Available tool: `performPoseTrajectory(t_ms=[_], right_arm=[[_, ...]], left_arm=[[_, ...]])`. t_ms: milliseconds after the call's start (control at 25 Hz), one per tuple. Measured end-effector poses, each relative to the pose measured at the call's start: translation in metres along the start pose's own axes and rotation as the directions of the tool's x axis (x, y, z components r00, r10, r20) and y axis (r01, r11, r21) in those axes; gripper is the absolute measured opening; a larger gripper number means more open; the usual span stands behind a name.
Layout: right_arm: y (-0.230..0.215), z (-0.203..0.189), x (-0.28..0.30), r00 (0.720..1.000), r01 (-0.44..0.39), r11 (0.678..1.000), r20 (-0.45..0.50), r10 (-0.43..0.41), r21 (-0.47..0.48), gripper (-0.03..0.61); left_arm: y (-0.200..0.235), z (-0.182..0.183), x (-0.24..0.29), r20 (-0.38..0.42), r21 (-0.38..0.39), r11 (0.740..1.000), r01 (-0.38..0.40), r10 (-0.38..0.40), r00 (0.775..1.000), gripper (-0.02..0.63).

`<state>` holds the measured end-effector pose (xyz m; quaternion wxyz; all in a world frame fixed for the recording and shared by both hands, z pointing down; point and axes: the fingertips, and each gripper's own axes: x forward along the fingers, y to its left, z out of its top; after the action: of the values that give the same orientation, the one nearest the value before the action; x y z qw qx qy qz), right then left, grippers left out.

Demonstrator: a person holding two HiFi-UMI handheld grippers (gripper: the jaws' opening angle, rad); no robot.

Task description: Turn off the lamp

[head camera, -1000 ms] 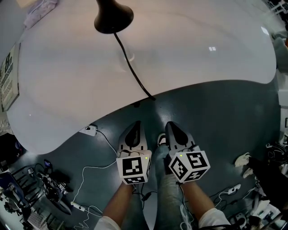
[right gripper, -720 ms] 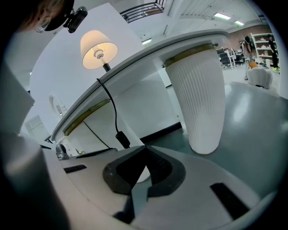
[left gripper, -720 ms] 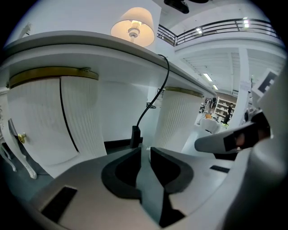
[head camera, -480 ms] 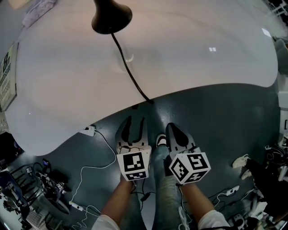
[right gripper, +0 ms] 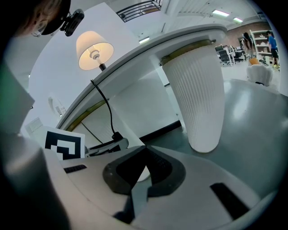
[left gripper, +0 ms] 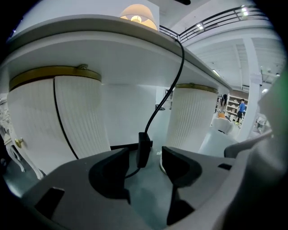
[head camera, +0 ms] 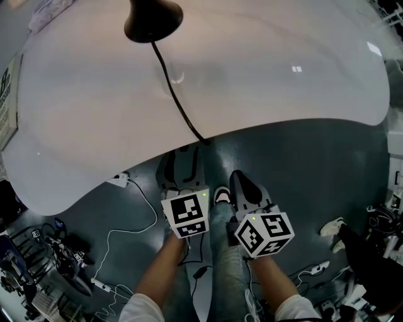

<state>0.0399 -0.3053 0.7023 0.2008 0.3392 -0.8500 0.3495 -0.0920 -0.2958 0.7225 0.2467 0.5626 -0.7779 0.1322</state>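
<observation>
**A:** Head view first. Where do the tools stand?

**B:** The left gripper (head camera: 182,158) reaches under the rim of the white table (head camera: 283,75), and its jaws have just been opening. The right gripper (head camera: 239,179) hangs just beside it, to its right, with its jaws pressed together. The lamp (head camera: 153,19) stands well ahead of both. Its black cord (head camera: 178,100) runs back over the rim and drops right in front of the left tool.

**A:** And the left gripper view?

**B:** The jaws are spread wide. The cord's inline switch (left gripper: 143,149) hangs between them, nearer the left pad, and neither pad presses it. The shade (left gripper: 137,15) above is lit, so the job isn't done.

**A:** How would you press it well?

**B:** I'd say centre the switch first, because it dangles freely and may swing off a one-sided nudge. Then close squarely across its faces, so one pad backs the body while the other meets the button (I can't make out which face carries it). Squeeze gently and watch the shade.

**A:** The right gripper view?

**B:** Those jaws are together with nothing between them. The glowing shade sits up to the left, and a ribbed table leg (right gripper: 198,99) is ahead on the right.

**A:** Any writing?

**B:** There's a sign (head camera: 5,94) far to the left, cut off and too small to read. The marker cubes (head camera: 264,234) carry only square patterns, and I see no brand anywhere.
</observation>
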Motion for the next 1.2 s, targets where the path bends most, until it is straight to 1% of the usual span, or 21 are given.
performPoseTrajectory(t_ms=[200, 400, 640, 680, 760, 1000, 1120, 1200], right_arm=[[-0.004, -0.004, -0.001, 1.0, -0.001, 1.0, -0.012, 0.001, 0.005, -0.002], [-0.006, -0.01, 0.003, 1.0, -0.003, 1.0, -0.021, 0.003, 0.013, -0.002], [-0.011, -0.012, 0.002, 1.0, 0.007, 1.0, -0.028, -0.007, 0.023, -0.002], [-0.012, -0.012, 0.002, 1.0, 0.009, 1.0, -0.028, -0.008, 0.026, -0.002], [-0.014, -0.013, 0.002, 1.0, 0.011, 1.0, -0.028, -0.01, 0.029, -0.002], [-0.019, -0.012, 0.0, 1.0, 0.016, 0.999, -0.027, -0.015, 0.035, -0.002], [-0.02, -0.012, 0.001, 0.999, 0.019, 0.999, -0.027, -0.018, 0.036, -0.002], [-0.021, -0.013, 0.002, 0.999, 0.022, 0.999, -0.028, -0.021, 0.039, -0.002]], left_arm=[[-0.003, -0.001, 0.007, -0.013, -0.023, 1.0, 0.012, -0.012, 1.0, 0.216], [0.0, -0.002, 0.011, 0.002, -0.06, 0.998, 0.022, -0.022, 1.0, 0.216], [0.003, -0.002, 0.014, -0.003, -0.068, 0.998, 0.02, -0.021, 1.0, 0.213], [0.003, -0.003, 0.014, -0.005, -0.066, 0.998, 0.018, -0.018, 1.0, 0.209], [0.003, -0.003, 0.015, -0.005, -0.064, 0.998, 0.012, -0.012, 1.0, 0.155], [0.001, -0.003, 0.014, -0.01, -0.065, 0.998, 0.009, -0.01, 1.0, 0.146], [0.004, -0.004, 0.014, -0.009, -0.068, 0.998, 0.001, -0.001, 1.0, 0.12], [0.006, -0.004, 0.015, -0.007, -0.074, 0.997, 0.002, -0.003, 1.0, 0.12]])
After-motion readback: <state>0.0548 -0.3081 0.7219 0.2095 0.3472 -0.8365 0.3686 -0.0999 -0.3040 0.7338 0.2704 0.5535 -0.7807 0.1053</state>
